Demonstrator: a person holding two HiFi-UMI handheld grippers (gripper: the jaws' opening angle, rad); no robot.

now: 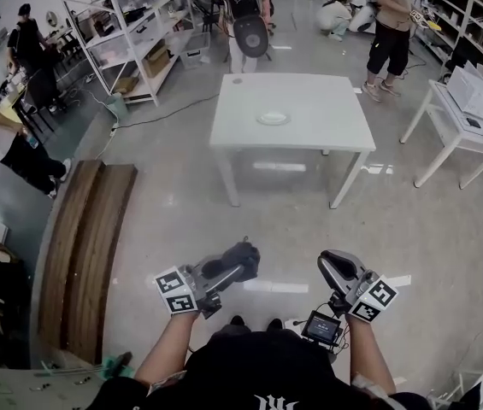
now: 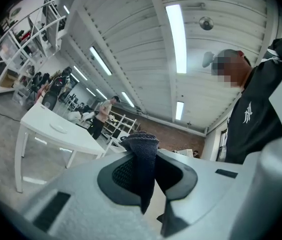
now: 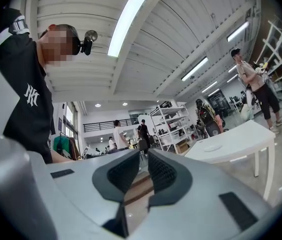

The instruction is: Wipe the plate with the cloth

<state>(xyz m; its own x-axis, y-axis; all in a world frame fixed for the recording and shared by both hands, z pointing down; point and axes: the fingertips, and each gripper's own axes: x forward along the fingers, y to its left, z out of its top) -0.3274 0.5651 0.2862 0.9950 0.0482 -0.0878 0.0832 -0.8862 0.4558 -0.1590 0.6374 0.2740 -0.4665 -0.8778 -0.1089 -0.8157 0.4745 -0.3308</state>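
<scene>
The plate [image 1: 273, 119] lies on a white table [image 1: 309, 135] toward 12 o'clock in the head view, well apart from both tongs. The left gripper [image 1: 243, 261] hangs low at about 6 o'clock with a dark cloth [image 1: 239, 253] at its tip. The right gripper [image 1: 333, 268] is beside it at 5 o'clock. Wooden planks [image 1: 87, 254] lie on the floor at 9 o'clock.

In the left gripper view, the left gripper [image 2: 145, 171] has its jaws clenched on the cloth [image 2: 143, 164], whose folded edge sticks out above the pads. The table [image 2: 83, 139] stands off at 9 o'clock, and the plate [image 2: 60, 128] is a small pale disc on it.

In the right gripper view, the right gripper [image 3: 142, 173] has its jaws released, a narrow gap between the ribbed pads and nothing in it. The table [image 3: 245, 136] shows at 3 o'clock with the plate [image 3: 212, 147] on top.
</scene>
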